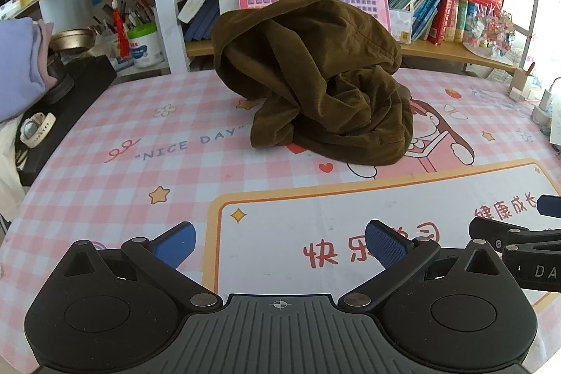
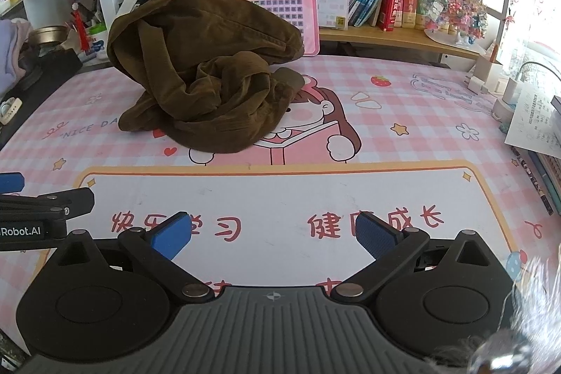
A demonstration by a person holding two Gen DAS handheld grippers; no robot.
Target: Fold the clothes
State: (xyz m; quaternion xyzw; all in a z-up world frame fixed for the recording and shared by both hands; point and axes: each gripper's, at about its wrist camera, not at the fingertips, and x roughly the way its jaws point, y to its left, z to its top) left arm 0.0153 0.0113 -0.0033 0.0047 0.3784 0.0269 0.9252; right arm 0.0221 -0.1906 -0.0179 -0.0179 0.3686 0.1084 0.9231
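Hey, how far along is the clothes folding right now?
Nothing looks folded yet. The brown garment lies in a crumpled heap on the pink checked table mat, with no flat panel or crease showing. Nothing is in hand: the left claw and the right claw are both open and empty, short of the heap. Left to do: grasp it, spread it flat, then fold it.
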